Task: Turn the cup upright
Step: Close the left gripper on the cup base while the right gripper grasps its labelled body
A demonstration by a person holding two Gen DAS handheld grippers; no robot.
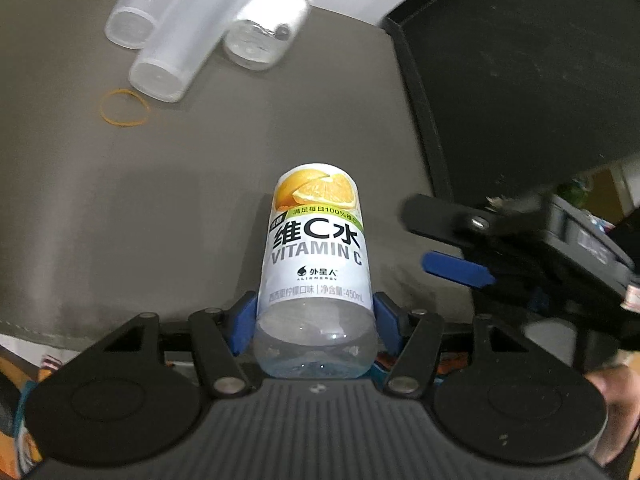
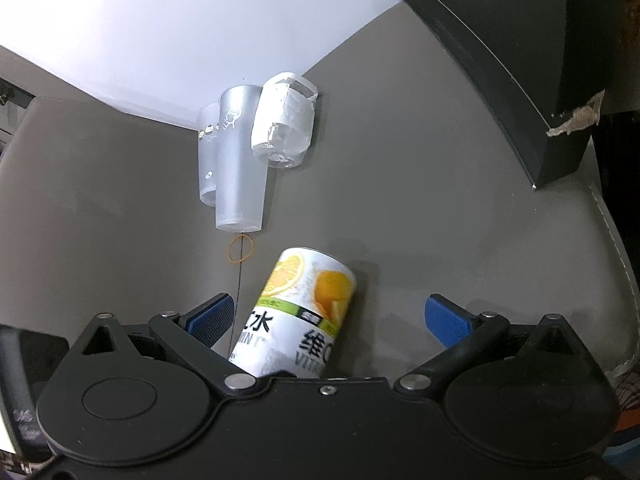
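Note:
The cup (image 1: 316,256) is a cut-off clear bottle with a white Vitamin C label and orange slices. My left gripper (image 1: 315,322) is shut on its clear base end, blue pads on both sides, and the labelled end points away over the grey table. In the right wrist view the cup (image 2: 304,312) lies tilted, between my open fingers. My right gripper (image 2: 330,318) is open and empty; it also shows at the right of the left wrist view (image 1: 460,248).
Two frosted plastic cups (image 1: 176,40) and a paper-wrapped clear cup (image 1: 268,24) stand at the back of the grey table (image 1: 120,200), also seen in the right wrist view (image 2: 240,160). A yellow rubber band (image 1: 124,108) lies near them. A black box (image 1: 520,80) stands at right.

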